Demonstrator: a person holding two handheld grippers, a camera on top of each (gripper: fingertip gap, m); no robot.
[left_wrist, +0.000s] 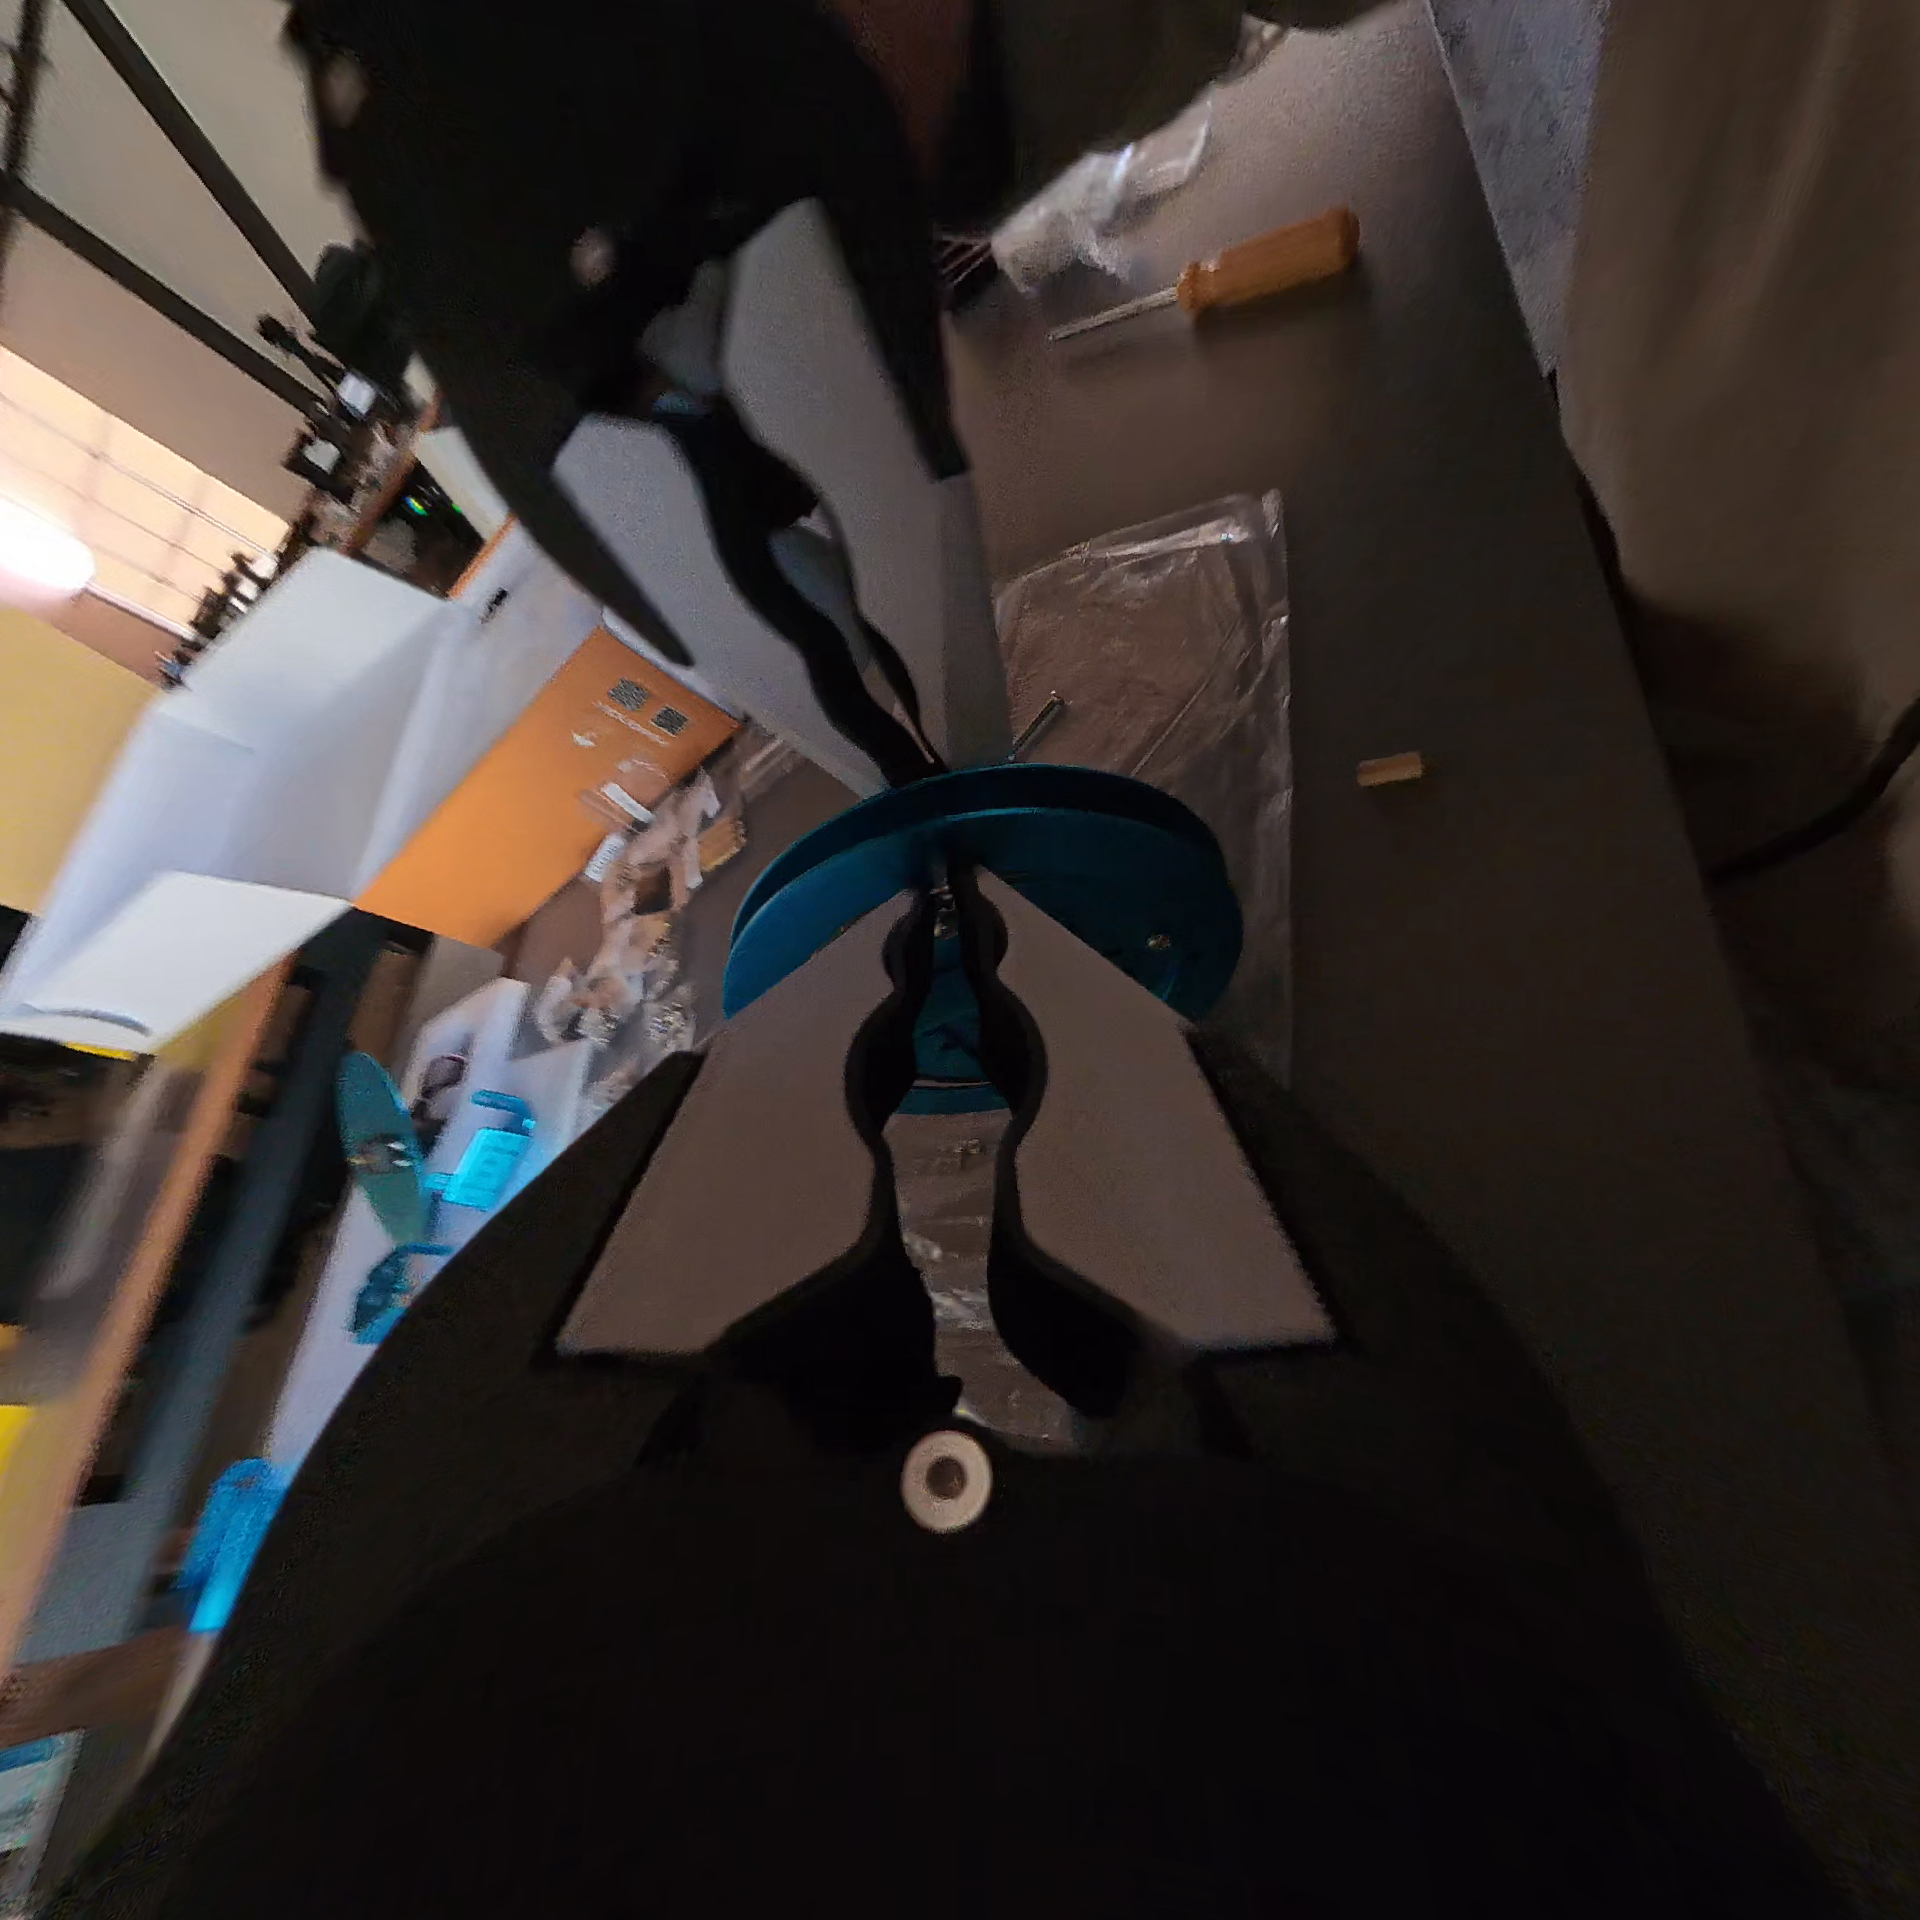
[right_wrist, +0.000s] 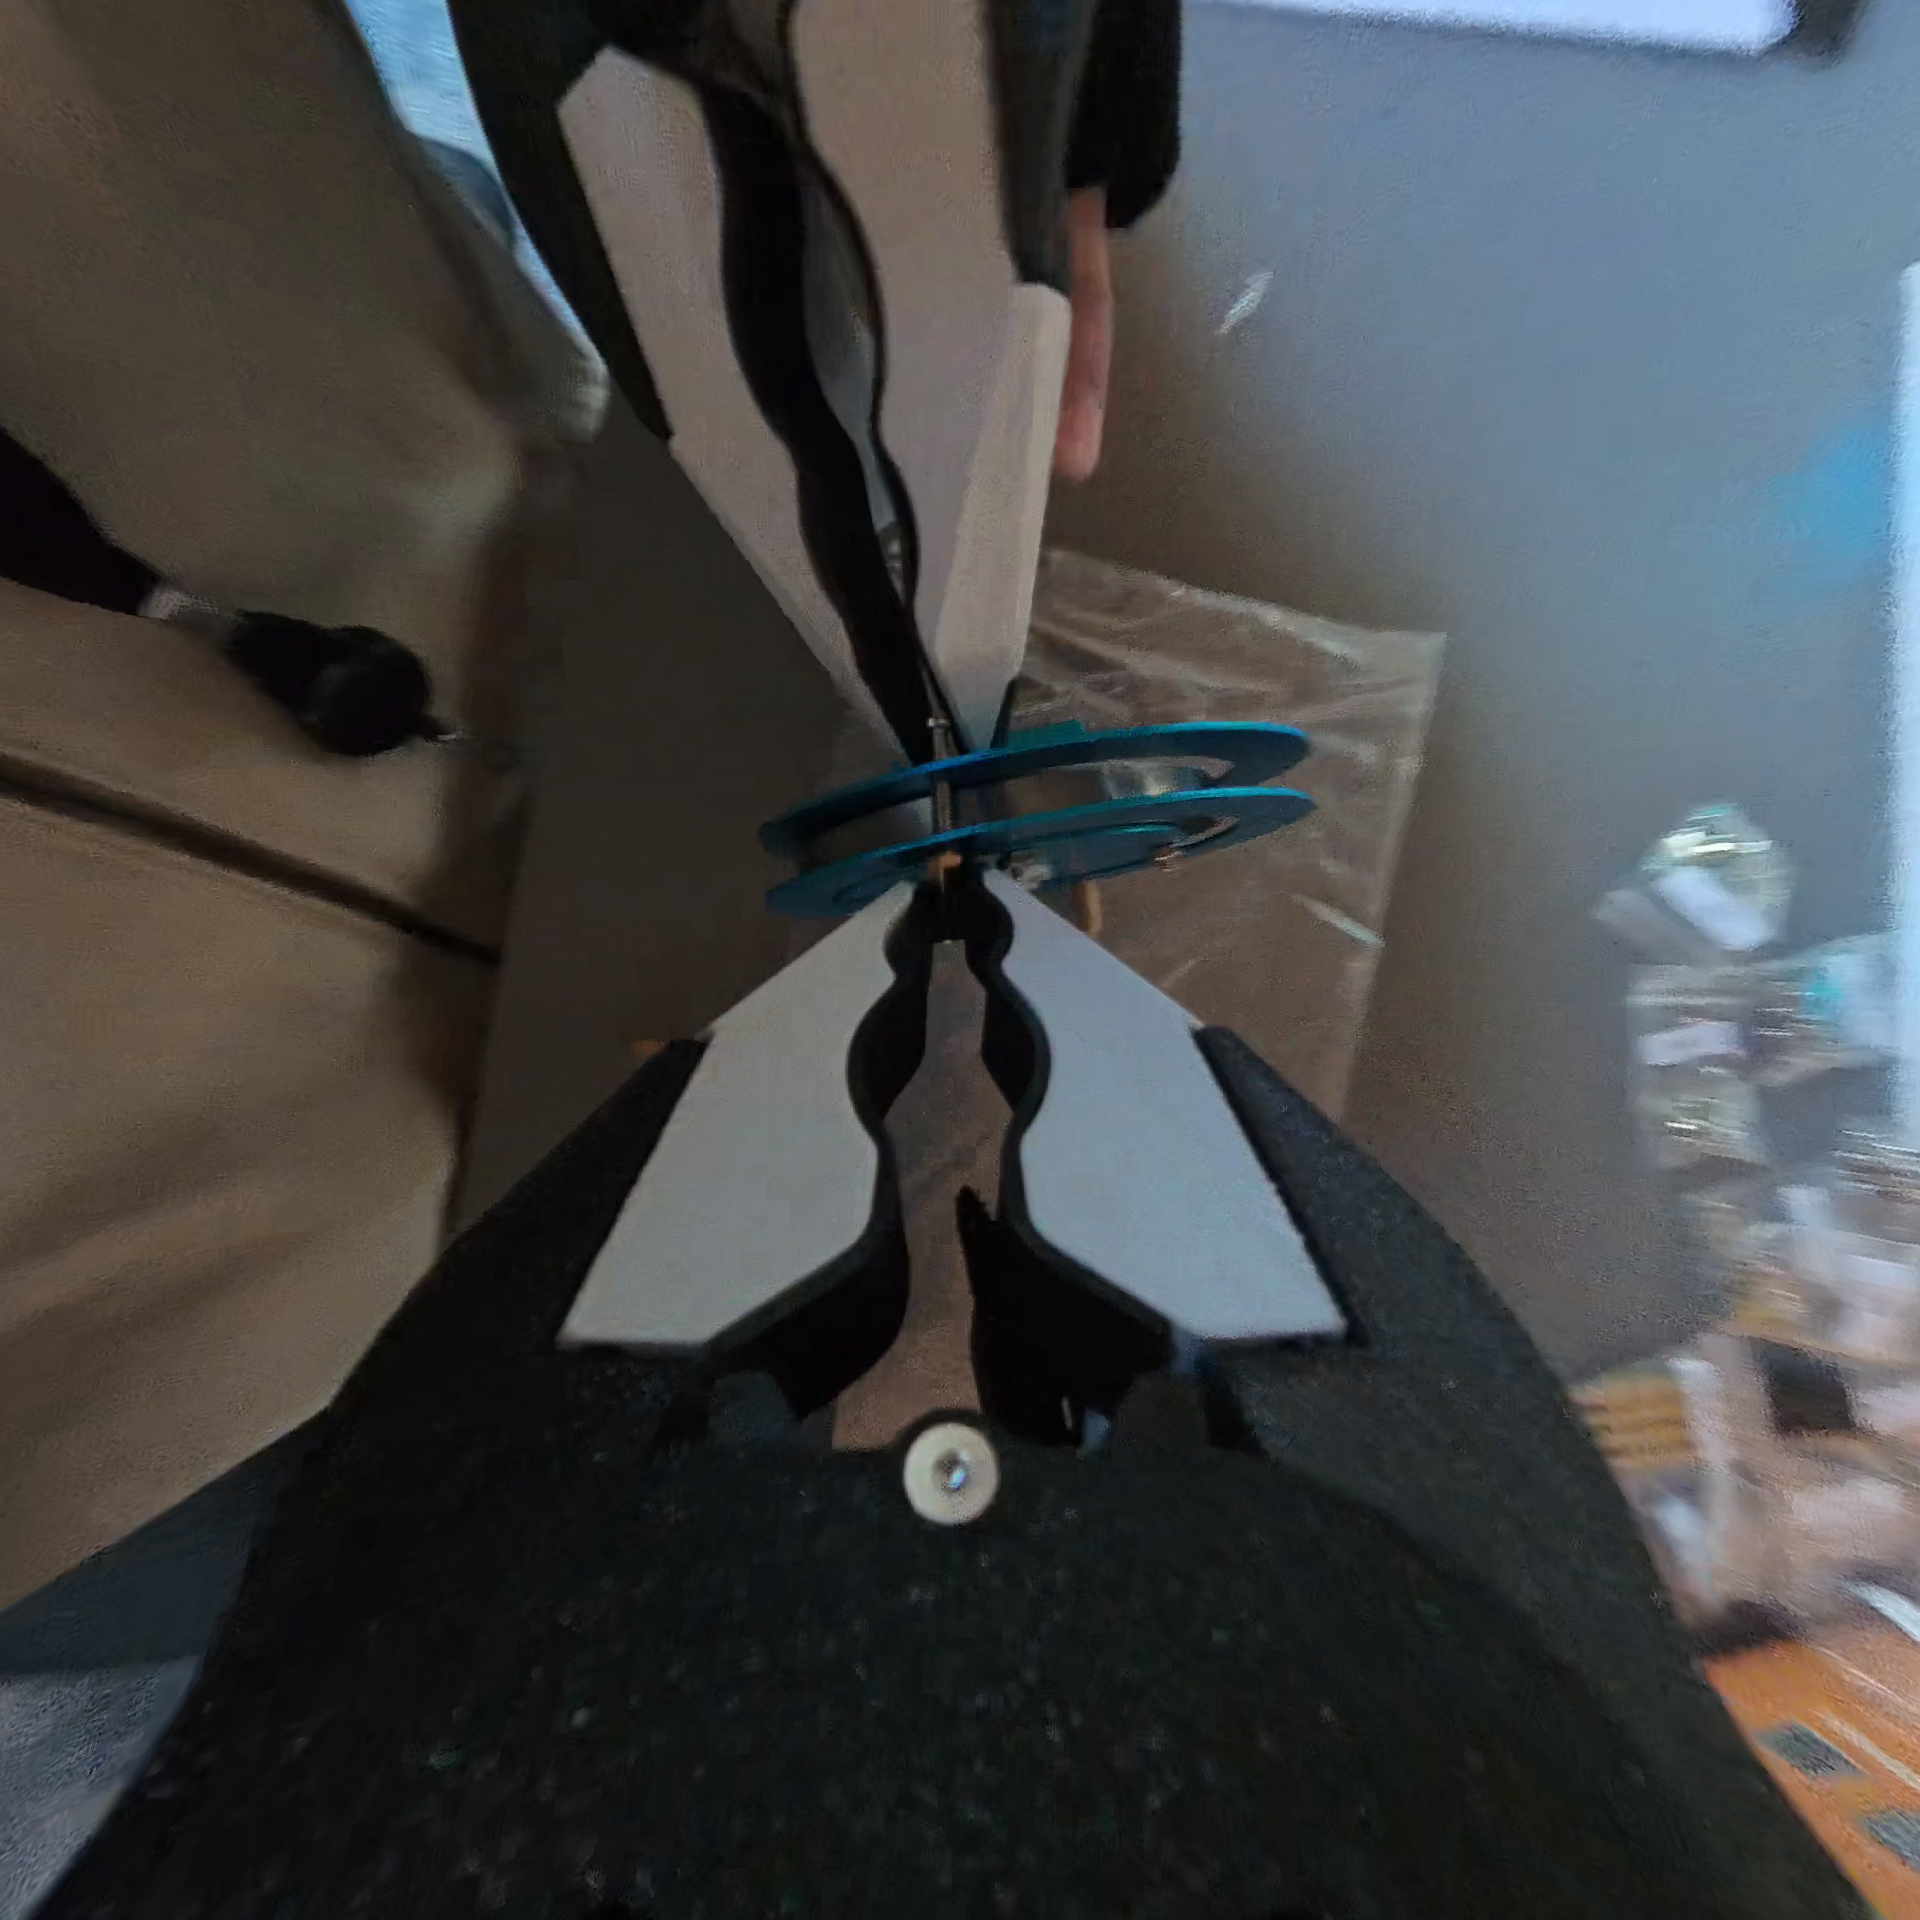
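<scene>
Nearest the left wrist camera, the left gripper (left_wrist: 951, 904) is seen with its fingertips drawn together on a small metal pin at the edge of a blue double-disc assembly (left_wrist: 1039, 894), two flat blue rings stacked with a gap between them. From the far side, the right gripper (left_wrist: 914, 764) is brought tip to tip against the same spot. In the right wrist view, the right gripper (right_wrist: 948, 904) is likewise pinched at the rim of the blue double-disc assembly (right_wrist: 1091, 805), with the left gripper (right_wrist: 951, 732) met opposite it; whether each clamps the pin or the disc itself cannot be told.

Beneath the discs a clear plastic bag (left_wrist: 1153, 644) is spread flat on the grey worktop (left_wrist: 1455, 935). Just right of the bag a small wooden peg (left_wrist: 1390, 770) is laid. Farther off, a screwdriver with an amber handle (left_wrist: 1236, 272) and crumpled clear wrapping (left_wrist: 1101, 213) are found. Past the worktop's left edge, a blurred room with orange and white cabinets (left_wrist: 540, 821) is seen.
</scene>
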